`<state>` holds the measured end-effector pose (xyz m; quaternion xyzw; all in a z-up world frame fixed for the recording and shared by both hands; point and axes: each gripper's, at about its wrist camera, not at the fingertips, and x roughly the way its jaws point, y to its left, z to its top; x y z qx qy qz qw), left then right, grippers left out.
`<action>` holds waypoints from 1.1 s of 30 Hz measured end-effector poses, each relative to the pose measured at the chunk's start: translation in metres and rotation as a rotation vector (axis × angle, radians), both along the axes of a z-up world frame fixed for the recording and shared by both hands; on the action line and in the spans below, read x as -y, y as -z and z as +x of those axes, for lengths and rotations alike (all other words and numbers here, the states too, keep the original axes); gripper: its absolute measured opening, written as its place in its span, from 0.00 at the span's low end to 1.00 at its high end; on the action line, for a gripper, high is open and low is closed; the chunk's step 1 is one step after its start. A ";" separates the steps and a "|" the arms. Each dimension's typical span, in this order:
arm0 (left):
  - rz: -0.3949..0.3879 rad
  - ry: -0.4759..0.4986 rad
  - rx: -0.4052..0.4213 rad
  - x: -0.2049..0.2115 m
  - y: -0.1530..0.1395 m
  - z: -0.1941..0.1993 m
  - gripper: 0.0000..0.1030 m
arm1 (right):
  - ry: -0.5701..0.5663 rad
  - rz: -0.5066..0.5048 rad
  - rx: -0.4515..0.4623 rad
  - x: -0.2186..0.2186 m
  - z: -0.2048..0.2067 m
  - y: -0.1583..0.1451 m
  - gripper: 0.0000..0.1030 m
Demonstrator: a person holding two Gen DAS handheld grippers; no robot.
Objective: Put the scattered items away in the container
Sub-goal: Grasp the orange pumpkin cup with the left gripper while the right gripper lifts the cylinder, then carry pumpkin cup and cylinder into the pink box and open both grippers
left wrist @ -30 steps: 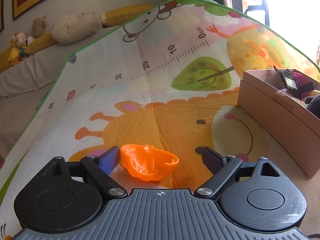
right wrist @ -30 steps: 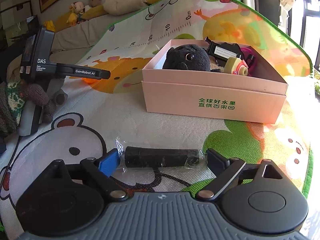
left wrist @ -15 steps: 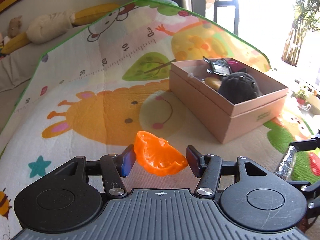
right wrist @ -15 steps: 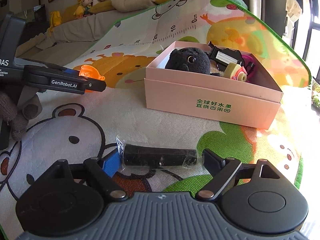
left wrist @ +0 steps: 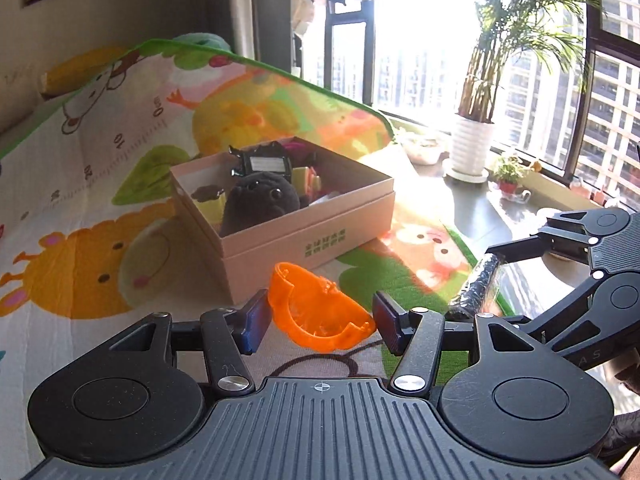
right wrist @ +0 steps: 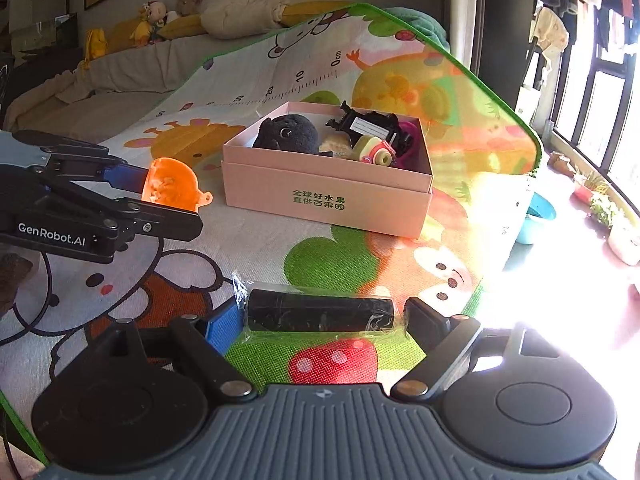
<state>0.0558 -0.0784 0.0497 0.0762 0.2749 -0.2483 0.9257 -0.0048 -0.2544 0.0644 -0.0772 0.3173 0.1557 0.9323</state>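
My left gripper (left wrist: 320,320) is shut on an orange plastic shell (left wrist: 320,312), held above the play mat just short of the pink box's near corner. The pink cardboard box (left wrist: 304,240) holds a black plush (left wrist: 260,200), a black toy with a white label and other small items. In the right wrist view my right gripper (right wrist: 322,320) is shut on a black tube in clear wrap (right wrist: 320,314), gripped end to end. That view also shows the left gripper (right wrist: 168,200) with the orange shell (right wrist: 172,184) left of the box (right wrist: 320,200). The right gripper (left wrist: 478,284) appears at the left view's right edge.
A cartoon play mat (left wrist: 80,200) covers the surface under the box. A potted plant (left wrist: 472,148) and small pots stand on the window ledge beyond the mat's right edge. Stuffed toys (right wrist: 224,20) line a sofa at the back. A blue bowl (right wrist: 538,216) sits by the window.
My left gripper has closed on the orange shell, lifted it and swung right toward the box. The right gripper has closed on the black tube and raised it off the mat.
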 end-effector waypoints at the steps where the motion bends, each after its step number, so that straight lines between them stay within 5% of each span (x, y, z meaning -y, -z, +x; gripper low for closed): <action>1: -0.003 0.002 0.008 0.001 -0.003 0.004 0.59 | -0.005 0.002 0.006 0.000 -0.002 -0.001 0.84; 15: -0.138 -0.097 0.052 -0.003 -0.054 0.153 0.60 | 0.022 0.023 0.052 -0.003 0.018 -0.021 0.84; 19: -0.166 -0.119 0.025 -0.002 -0.044 0.186 0.88 | 0.024 0.009 0.044 -0.006 0.021 -0.020 0.84; 27: -0.179 -0.153 -0.018 -0.035 -0.025 0.161 0.94 | 0.056 -0.015 0.031 -0.002 0.041 -0.018 0.84; 33: -0.178 -0.167 -0.062 -0.064 -0.006 0.114 0.97 | 0.056 -0.035 0.145 -0.011 0.074 -0.039 0.84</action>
